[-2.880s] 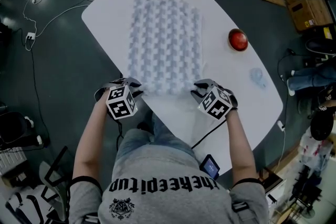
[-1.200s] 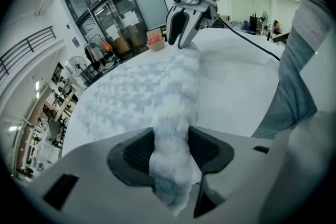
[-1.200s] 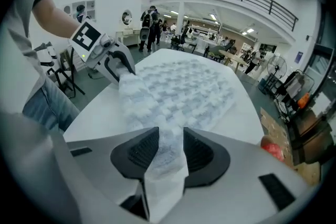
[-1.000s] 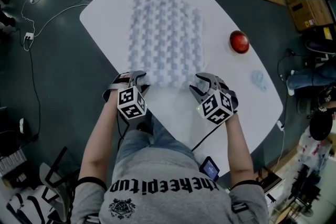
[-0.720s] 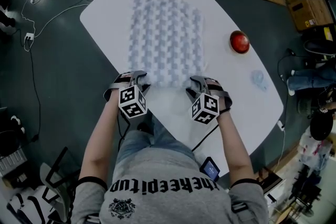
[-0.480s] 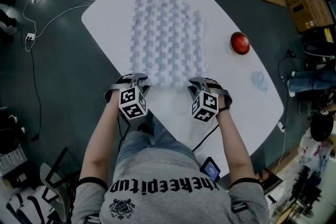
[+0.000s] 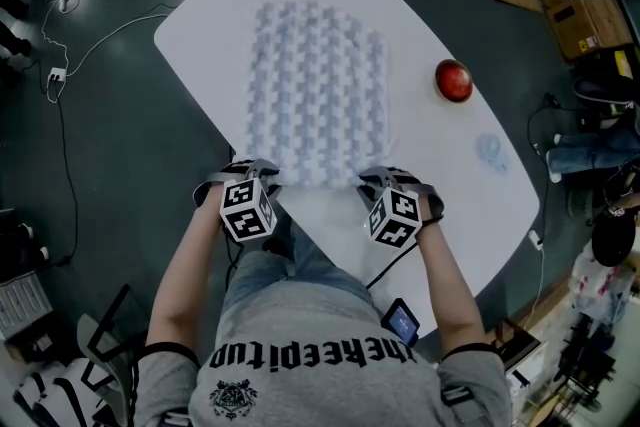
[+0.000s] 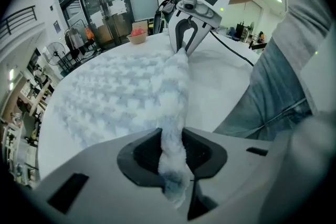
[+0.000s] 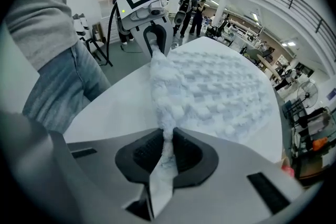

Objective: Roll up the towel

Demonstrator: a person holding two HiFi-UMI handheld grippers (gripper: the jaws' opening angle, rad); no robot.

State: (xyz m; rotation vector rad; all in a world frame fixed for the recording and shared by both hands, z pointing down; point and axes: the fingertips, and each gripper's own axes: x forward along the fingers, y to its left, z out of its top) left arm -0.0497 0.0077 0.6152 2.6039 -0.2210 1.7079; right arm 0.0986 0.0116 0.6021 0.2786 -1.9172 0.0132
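A pale blue-and-white waffle towel (image 7: 315,90) lies flat on the white oval table (image 7: 440,175), long side running away from me. My left gripper (image 7: 258,179) is at the towel's near left corner and my right gripper (image 7: 376,181) at its near right corner. Both sets of jaws have just been closing, and each now pinches the towel's near edge. In the left gripper view the bunched hem (image 8: 171,157) is squeezed between the pads, with the right gripper (image 8: 185,45) holding the far end. The right gripper view shows the hem (image 9: 166,150) clamped the same way, with the left gripper (image 9: 155,43) opposite.
A red round object (image 7: 453,79) and a small clear item (image 7: 489,148) sit on the table to the right of the towel. A small screen device (image 7: 403,319) hangs by my right hip. Cables (image 7: 90,40) lie on the floor at left, cardboard boxes (image 7: 590,20) at upper right.
Both grippers have closed on the towel's near edge, one at each corner, and moved slightly toward my body. The right gripper dropped lower onto the edge.
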